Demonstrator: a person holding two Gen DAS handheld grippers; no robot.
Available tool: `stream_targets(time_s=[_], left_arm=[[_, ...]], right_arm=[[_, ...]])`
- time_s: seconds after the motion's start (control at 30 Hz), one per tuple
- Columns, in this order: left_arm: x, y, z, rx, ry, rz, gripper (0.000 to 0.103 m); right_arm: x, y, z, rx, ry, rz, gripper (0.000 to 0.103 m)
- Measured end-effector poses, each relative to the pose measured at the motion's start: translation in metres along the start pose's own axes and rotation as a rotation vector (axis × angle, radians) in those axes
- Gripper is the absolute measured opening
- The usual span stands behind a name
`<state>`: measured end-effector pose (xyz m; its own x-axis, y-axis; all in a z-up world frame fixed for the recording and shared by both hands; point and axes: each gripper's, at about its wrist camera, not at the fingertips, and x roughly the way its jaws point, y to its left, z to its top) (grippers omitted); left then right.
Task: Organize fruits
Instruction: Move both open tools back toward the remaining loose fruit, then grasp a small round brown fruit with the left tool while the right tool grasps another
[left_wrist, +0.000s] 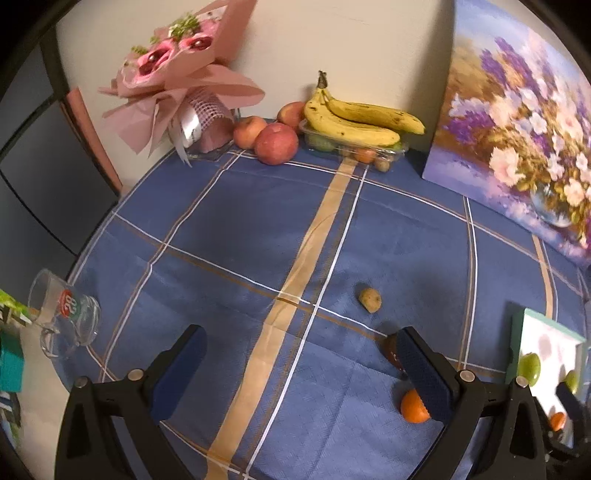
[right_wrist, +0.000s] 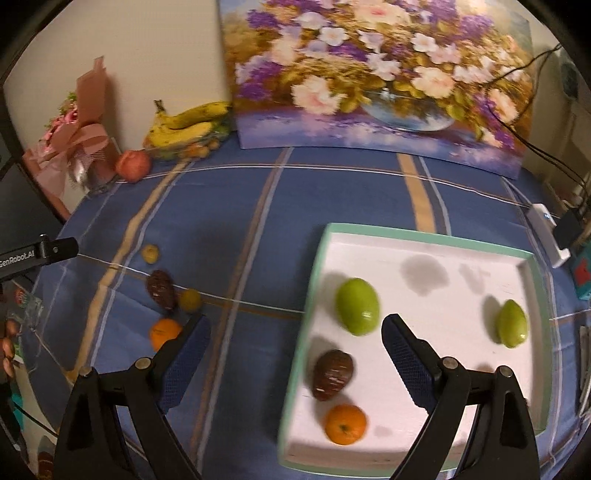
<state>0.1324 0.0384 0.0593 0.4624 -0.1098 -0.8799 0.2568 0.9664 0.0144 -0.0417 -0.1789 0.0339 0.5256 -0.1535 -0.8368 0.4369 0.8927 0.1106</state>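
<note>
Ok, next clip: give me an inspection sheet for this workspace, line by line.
Surface: blue plaid tablecloth, flat.
Job's things: tray holding two green fruits, one brown fruit, one orange; loose on cloth: orange, brown fruit, two small yellowish fruits.
Clutter: bananas, apples, bouquet, glass mug.
Tongs: left tongs open, empty; right tongs open, empty, over tray edge.
Cables: black cables at right.
Surroundings: flower painting against wall.
</note>
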Motion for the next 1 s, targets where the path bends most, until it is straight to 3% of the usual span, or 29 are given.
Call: stream_targets(time_s=[0.2,0.5,0.57,0.63,0.8,0.93,1.0], left_arm=[[0.015,0.001,0.0,-0.029,0.034,-0.014,0.103],[0.045,-0.003,0.005,-0.051,0.09,-0.034,0.103],[0.052,-0.004,0.009,-0.056,0.096,-0.043,0.103],[0.057,-0.005,0.014,-0.055,0.099,-0.052,0.103],[0.072,-0.01,0.023,-0.015,0.101,-0.07,0.103],[0.083,-0.016,0.027,0.009,0.108,-0.094,0.101],[0.091,-0.022,0.028,0.02,0.116,-0.121,0.096]], right_arm=[[0.009,0.019,0.005,-0.009,-0.01,0.062,0.094],[0.041,0.031,0.007,-0.011,0.043,0.089,0.092],[0.047,0.033,0.006,-0.014,0.058,0.097,0.083],[0.055,0.035,0.006,-0.013,0.079,0.096,0.066],[0.072,0.044,0.006,-0.026,0.118,0.128,0.061],[0.083,0.055,0.007,-0.045,0.138,0.157,0.052],[0.088,0.062,0.007,-0.062,0.15,0.16,0.05]])
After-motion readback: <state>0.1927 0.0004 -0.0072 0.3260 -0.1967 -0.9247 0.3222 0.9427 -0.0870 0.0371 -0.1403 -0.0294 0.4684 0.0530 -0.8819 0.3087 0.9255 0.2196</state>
